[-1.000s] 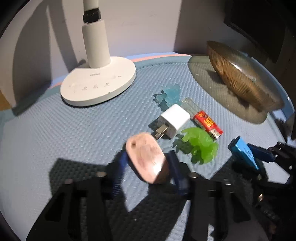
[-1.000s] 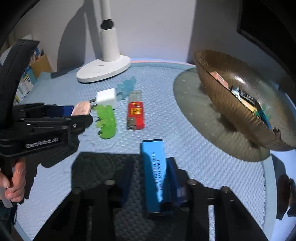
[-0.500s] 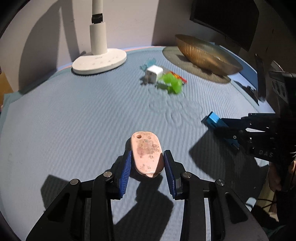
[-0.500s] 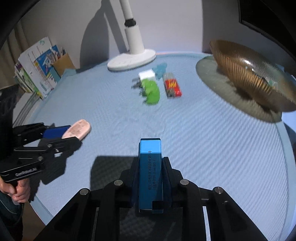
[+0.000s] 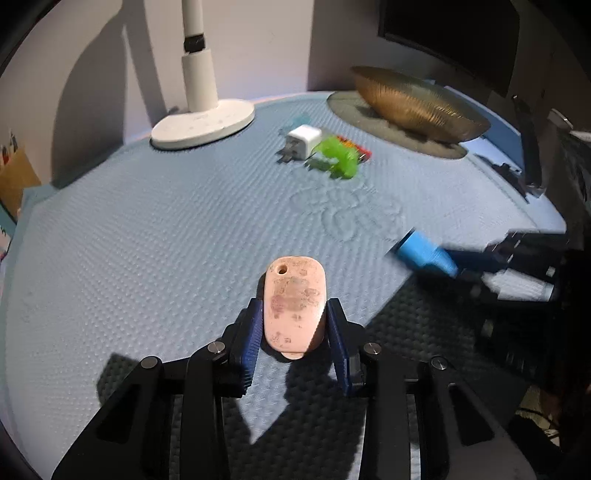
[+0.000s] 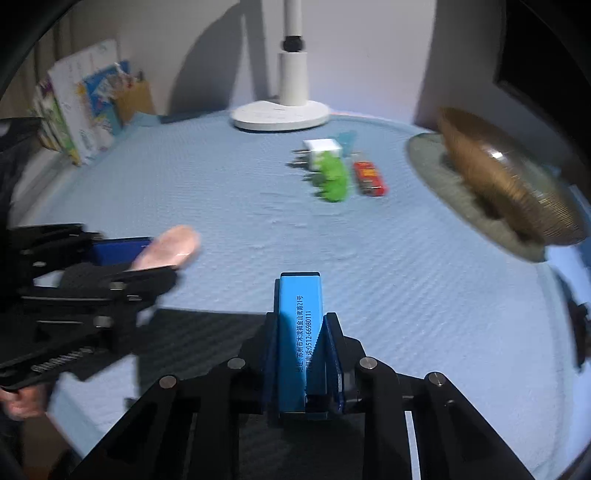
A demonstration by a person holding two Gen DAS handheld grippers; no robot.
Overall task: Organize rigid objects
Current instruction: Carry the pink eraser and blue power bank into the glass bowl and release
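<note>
My left gripper [image 5: 295, 314] is shut on a pink oval fob [image 5: 294, 301] and holds it above the blue mat's near edge; the fob also shows in the right wrist view [image 6: 168, 247]. My right gripper [image 6: 301, 325] is shut on a blue rectangular box [image 6: 300, 332], which also shows at the right of the left wrist view [image 5: 424, 254]. On the mat lie a white charger plug [image 5: 301, 142], a green toy [image 5: 338, 157], a red lighter [image 6: 369, 179] and a pale blue piece [image 6: 345, 140]. A brown ribbed bowl [image 5: 417, 103] stands at the far right.
A white lamp base [image 5: 203, 123] stands at the back of the blue mat [image 5: 147, 240]. Books and a cardboard box [image 6: 92, 107] stand off the mat's left side. A dark screen [image 5: 450, 33] hangs behind the bowl.
Both grippers have pulled back and up from the cluster of objects, each still holding its item. The objects on the mat now sit farther away.
</note>
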